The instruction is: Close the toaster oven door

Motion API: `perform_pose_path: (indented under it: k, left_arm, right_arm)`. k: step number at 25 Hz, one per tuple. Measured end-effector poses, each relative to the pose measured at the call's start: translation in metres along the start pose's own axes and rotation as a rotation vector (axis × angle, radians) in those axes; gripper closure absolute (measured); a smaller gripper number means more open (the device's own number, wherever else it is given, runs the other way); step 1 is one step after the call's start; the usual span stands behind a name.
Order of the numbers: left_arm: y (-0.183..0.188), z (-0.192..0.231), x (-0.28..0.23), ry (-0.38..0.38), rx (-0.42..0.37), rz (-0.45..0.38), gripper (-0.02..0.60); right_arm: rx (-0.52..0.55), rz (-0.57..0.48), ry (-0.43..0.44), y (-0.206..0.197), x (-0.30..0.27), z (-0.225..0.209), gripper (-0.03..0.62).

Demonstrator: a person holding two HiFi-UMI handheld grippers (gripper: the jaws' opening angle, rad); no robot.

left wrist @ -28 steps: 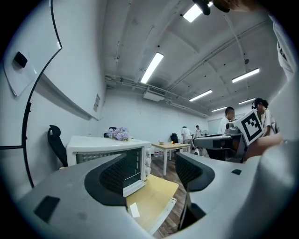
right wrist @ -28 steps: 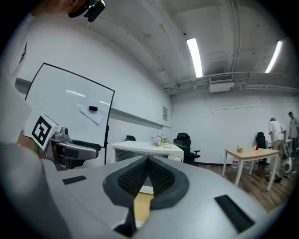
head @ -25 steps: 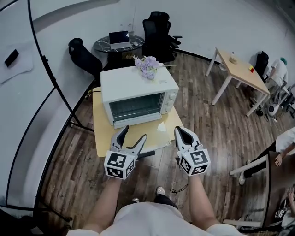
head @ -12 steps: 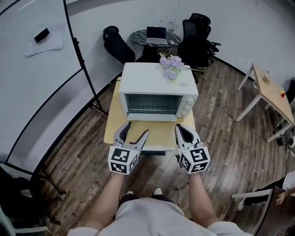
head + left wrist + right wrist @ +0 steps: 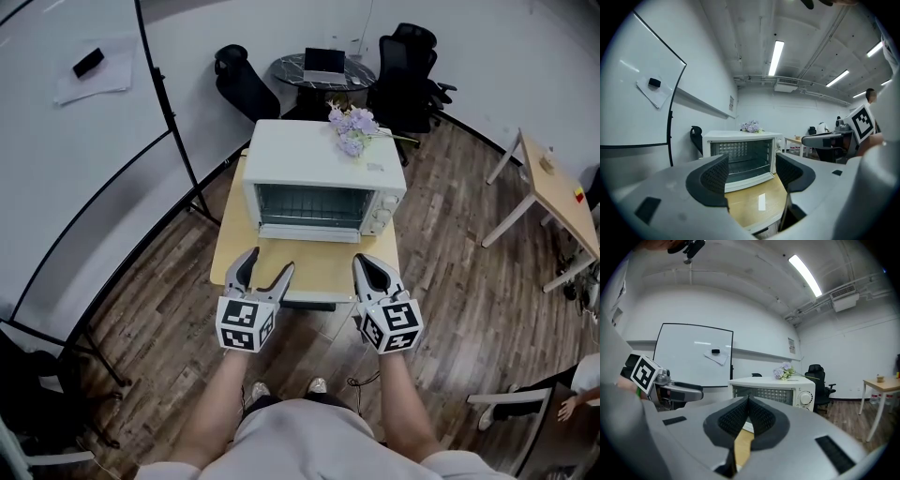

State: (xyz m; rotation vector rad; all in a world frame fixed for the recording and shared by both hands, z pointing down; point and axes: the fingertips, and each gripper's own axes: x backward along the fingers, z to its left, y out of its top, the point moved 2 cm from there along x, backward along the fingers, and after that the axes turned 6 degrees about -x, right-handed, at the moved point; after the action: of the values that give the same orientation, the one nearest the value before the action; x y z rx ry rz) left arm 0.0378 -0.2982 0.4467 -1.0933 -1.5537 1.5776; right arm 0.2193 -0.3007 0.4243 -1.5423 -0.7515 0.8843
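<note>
We see a white box-shaped toaster oven [image 5: 323,169] standing at the far half of a small square worktop [image 5: 309,267] of pale yellow wood. Its dials are on the right end of its front. Its glass-paned door [image 5: 309,232] looks dropped forward at the foot of the oven, leaving the wire rack inside open to view. A bunch of lilac flowers [image 5: 352,127] lies on the oven's top, toward its back right corner. The left gripper [image 5: 270,262] hovers in front of the oven, over the near left edge of the worktop. Its black ribbed pads are spread wide with nothing between them, and they frame the oven's opening. The right gripper [image 5: 367,265] hovers in front of the oven's right end, over the near right edge of the worktop. Its pads are pressed together with nothing held. Neither gripper touches the oven or its door. Behind the oven stand black office chairs [image 5: 408,75] and a dark round table with a laptop [image 5: 323,64]. To the oven's left is a white board [image 5: 75,141].
</note>
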Motion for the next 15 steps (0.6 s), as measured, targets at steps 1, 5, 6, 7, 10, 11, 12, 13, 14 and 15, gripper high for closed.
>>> perform_pose_path:
  k: [1,5,6,7,10,11,12,13,14,15]
  left_arm:
    - [-0.003,0.0,0.0,0.0,0.004,0.006,0.27]
    - [-0.025,-0.003,-0.003,-0.005,0.023,0.052,0.27]
    - [-0.035,-0.005,-0.004,-0.008,0.029,0.073,0.27]
    - [-0.046,-0.006,-0.004,-0.011,0.036,0.097,0.27]
    - [-0.084,-0.01,-0.006,-0.01,0.072,0.178,0.27]
    - [-0.097,-0.01,-0.006,-0.007,0.089,0.205,0.27]
    - [-0.109,-0.011,-0.006,-0.004,0.103,0.231,0.27]
    - [-0.12,-0.012,-0.005,-0.001,0.112,0.255,0.27]
    - [-0.13,-0.013,-0.006,0.001,0.119,0.276,0.27]
    - [-0.14,-0.014,-0.006,0.002,0.125,0.296,0.27]
  right_arm:
    - [0.001,0.003,-0.002,-0.001,0.0,0.0,0.594]
    - [0.004,0.037,-0.013,-0.015,0.001,0.002,0.594]
    - [0.004,0.052,-0.016,-0.022,0.001,0.002,0.594]
    - [0.003,0.07,-0.018,-0.029,0.0,0.003,0.594]
    - [-0.01,0.132,-0.019,-0.054,-0.002,0.003,0.594]
    - [-0.016,0.154,-0.02,-0.063,-0.003,0.002,0.594]
    - [-0.021,0.176,-0.021,-0.072,-0.003,0.001,0.594]
    - [-0.027,0.196,-0.022,-0.081,-0.003,0.0,0.594]
    - [-0.032,0.214,-0.024,-0.088,-0.004,-0.001,0.594]
    - [-0.037,0.229,-0.024,-0.095,-0.005,-0.002,0.594]
